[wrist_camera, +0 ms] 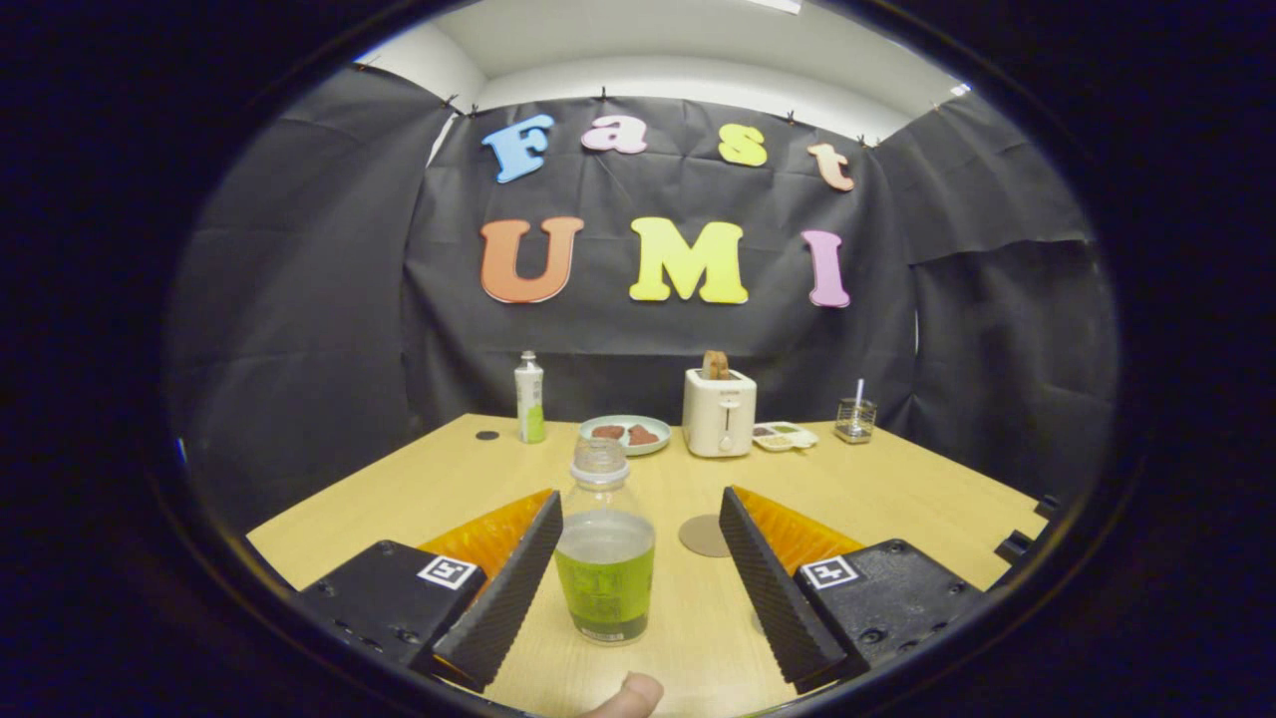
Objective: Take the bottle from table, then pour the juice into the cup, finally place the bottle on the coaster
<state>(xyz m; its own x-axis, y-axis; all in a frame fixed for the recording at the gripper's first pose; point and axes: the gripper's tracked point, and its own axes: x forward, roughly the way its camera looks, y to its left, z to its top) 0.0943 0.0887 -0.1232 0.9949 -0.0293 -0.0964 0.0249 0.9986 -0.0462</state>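
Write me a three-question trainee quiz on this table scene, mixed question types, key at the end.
1. True or false: the hand-held gripper is shut on the juice bottle.
2. Multiple choice: the round coaster lies (A) between the fingers, next to the bottle; (B) under the toaster; (C) on the plate.
3. Fill in: the tall white and green bottle stands at the table's far edge, beside the ____ with food on it.

Key: 1 false, the fingers are spread, with a clear gap on the coaster side of the bottle. 2 A. 3 plate.
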